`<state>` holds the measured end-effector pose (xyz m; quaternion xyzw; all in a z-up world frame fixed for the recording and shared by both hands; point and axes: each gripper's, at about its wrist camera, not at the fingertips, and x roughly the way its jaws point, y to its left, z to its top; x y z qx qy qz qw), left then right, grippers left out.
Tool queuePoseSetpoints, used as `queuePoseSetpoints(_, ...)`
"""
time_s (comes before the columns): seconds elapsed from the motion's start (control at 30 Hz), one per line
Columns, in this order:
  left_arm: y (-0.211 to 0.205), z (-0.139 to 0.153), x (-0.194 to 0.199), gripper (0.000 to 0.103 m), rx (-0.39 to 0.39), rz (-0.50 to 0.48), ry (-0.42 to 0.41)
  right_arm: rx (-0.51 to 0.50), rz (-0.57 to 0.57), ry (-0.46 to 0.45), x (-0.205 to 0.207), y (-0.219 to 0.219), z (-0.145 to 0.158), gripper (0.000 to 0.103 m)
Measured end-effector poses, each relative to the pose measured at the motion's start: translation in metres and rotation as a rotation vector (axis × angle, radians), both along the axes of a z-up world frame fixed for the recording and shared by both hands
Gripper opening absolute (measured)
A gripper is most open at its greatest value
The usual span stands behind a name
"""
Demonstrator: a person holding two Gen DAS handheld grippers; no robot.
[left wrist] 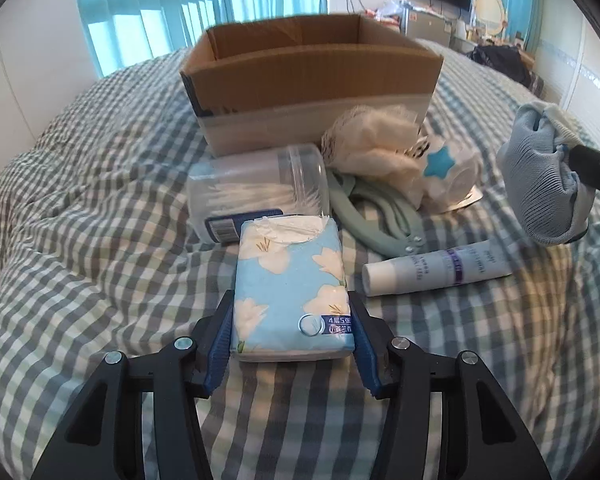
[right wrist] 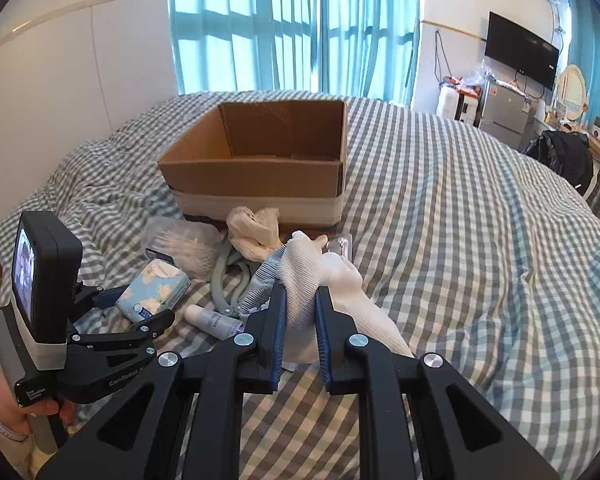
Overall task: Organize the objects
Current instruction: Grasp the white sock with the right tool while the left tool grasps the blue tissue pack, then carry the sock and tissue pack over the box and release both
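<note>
My left gripper (left wrist: 291, 312) is shut on a blue flowered tissue pack (left wrist: 290, 284), which rests on the checked bed; it also shows in the right wrist view (right wrist: 154, 288). My right gripper (right wrist: 301, 296) is shut on a white and blue knit glove (right wrist: 320, 276), held above the bedding; the glove shows at the right of the left wrist view (left wrist: 544, 184). An open cardboard box (left wrist: 312, 80) stands behind the pile, also in the right wrist view (right wrist: 260, 172).
By the box lie a clear cotton swab jar (left wrist: 256, 196), a white cloth bundle (left wrist: 372, 140), a green hanger (left wrist: 372, 216), a star-marked bag (left wrist: 448, 168) and a white tube (left wrist: 432, 268). The checked bedding (right wrist: 480, 240) spreads to the right.
</note>
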<state>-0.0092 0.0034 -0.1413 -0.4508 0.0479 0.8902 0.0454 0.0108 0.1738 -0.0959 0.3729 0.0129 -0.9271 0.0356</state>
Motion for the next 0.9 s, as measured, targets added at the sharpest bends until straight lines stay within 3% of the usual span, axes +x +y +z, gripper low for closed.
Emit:
queuePoseSetpoints(0.47,-0.007,0.096,0.031,0.054,0.028,-0.004,0.218,0.042,0.027,0.154,0.041,-0.019,0.07,0.013)
queuePoseSetpoints(0.73,-0.004,0.155,0.006,0.054,0.03,-0.031,0.331,0.063,0.08,0.26,0.023,-0.027,0.121,0.002)
queuePoseSetpoints(0.9,0.002,0.161,-0.023,0.054,0.02,-0.038,0.343,0.059,0.121,0.263,-0.008,-0.029,0.126,0.0)
